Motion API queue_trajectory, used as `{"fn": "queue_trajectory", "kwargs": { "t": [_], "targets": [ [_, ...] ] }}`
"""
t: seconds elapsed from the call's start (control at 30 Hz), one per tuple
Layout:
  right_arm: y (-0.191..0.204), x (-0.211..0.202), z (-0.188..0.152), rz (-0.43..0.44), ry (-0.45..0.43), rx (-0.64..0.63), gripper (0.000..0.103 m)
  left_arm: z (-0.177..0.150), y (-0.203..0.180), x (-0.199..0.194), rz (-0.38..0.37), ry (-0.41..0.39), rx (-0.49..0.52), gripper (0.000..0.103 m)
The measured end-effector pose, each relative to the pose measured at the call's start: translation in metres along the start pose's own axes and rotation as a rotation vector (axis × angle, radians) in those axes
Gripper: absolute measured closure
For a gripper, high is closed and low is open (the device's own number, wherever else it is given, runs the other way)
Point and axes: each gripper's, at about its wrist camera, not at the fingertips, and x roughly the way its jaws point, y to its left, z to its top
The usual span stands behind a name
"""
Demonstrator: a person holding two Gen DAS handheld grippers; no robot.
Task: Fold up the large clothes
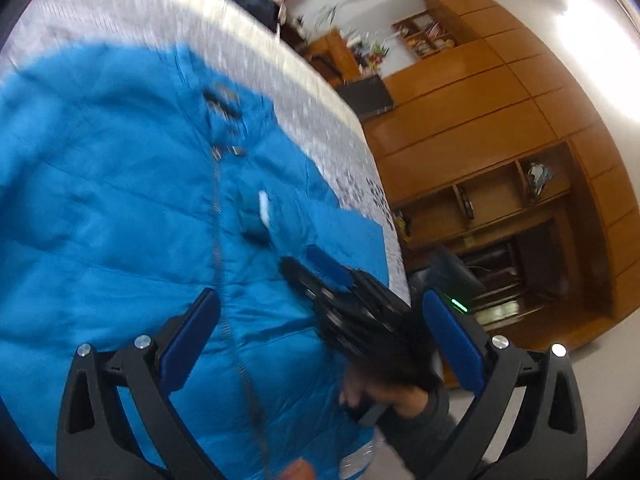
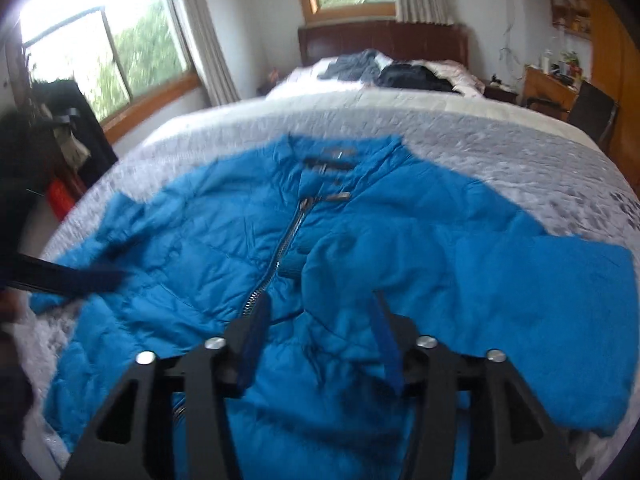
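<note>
Blue-padded jaws of the right gripper point(image 2: 320, 320) close on a raised fold of a bright blue puffer jacket point(image 2: 224, 248), bunched fabric pinched between the pads at 6 o'clock in the right wrist view. Zipped up the front, the jacket lies spread face up across a grey-and-white patterned bedspread point(image 2: 500, 160), its collar toward 12 o'clock and its silver zipper point(image 2: 286, 248) running down the middle. One sleeve point(image 2: 560, 300) is lifted and folded in over the chest at 3 o'clock. At 9 o'clock the left gripper point(image 2: 100, 276) reaches in over the other sleeve, blurred. Seen from the left wrist, the left gripper point(image 1: 320, 320) stands with its jaws wide apart and nothing between them, hovering above the jacket point(image 1: 100, 200). A hand point(image 1: 376, 396) holds the right gripper point(image 1: 320, 264) at 5 o'clock, near the bed's edge. Dark clothes point(image 2: 412, 74) lie heaped near the headboard point(image 2: 384, 42) at 12 o'clock. Wooden cabinets point(image 1: 500, 120) fill the wall at 3 o'clock.
</note>
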Motion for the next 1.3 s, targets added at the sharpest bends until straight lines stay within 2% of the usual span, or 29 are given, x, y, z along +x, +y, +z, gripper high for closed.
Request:
{"fn": "queue_trajectory", "kwargs": {
  "t": [0.07,0.2,0.3,0.37,0.47,0.5,0.53,0.57,0.6,0.7,0.8,0.9,1.07,1.23,1.3],
  "targets": [
    [-0.006,-0.018,-0.005,0.015,-0.034,0.039,0.045,0.008,0.003,0.031,-0.022,0.045,-0.042,0.003],
    [-0.038,-0.057,-0.037,0.033,-0.14,0.159,0.041,0.022,0.01,0.084,-0.034,0.105,-0.119,0.003],
    [-0.056,-0.069,-0.055,0.063,-0.176,0.239,0.041,0.028,0.015,0.118,0.047,0.144,-0.149,0.003],
    [-0.062,-0.073,-0.062,0.074,-0.198,0.265,0.041,0.032,0.019,0.128,0.07,0.135,-0.179,0.004],
    [-0.066,-0.074,-0.072,0.109,-0.24,0.29,0.041,0.04,0.014,0.133,0.108,0.121,-0.171,0.007],
    [-0.066,-0.075,-0.073,0.116,-0.251,0.29,0.041,0.042,0.011,0.136,0.134,0.126,-0.159,0.023],
    [-0.066,-0.074,-0.073,0.123,-0.258,0.288,0.041,0.044,0.008,0.14,0.176,0.138,-0.141,0.057],
    [-0.066,-0.074,-0.075,0.131,-0.263,0.287,0.041,0.046,0.007,0.144,0.217,0.156,-0.129,0.07],
    [-0.066,-0.074,-0.078,0.139,-0.268,0.29,0.041,0.048,0.005,0.148,0.25,0.175,-0.121,0.081],
    [-0.068,-0.076,-0.081,0.163,-0.289,0.302,0.041,0.053,0.001,0.151,0.269,0.183,-0.098,0.087],
    [-0.068,-0.083,-0.084,0.179,-0.322,0.305,0.04,0.068,-0.024,0.132,0.257,0.145,-0.049,0.091],
    [-0.068,-0.08,-0.085,0.186,-0.322,0.304,0.04,0.086,-0.057,0.095,0.247,0.084,0.019,0.092],
    [-0.072,-0.08,-0.086,0.198,-0.331,0.325,0.04,0.112,-0.104,0.001,0.276,-0.07,0.138,0.093],
    [-0.073,-0.079,-0.086,0.206,-0.33,0.328,0.039,0.117,-0.102,-0.08,0.316,-0.18,0.156,0.093],
    [-0.075,-0.078,-0.086,0.21,-0.328,0.327,0.039,0.116,-0.09,-0.095,0.339,-0.196,0.14,0.093]
  ]
}}
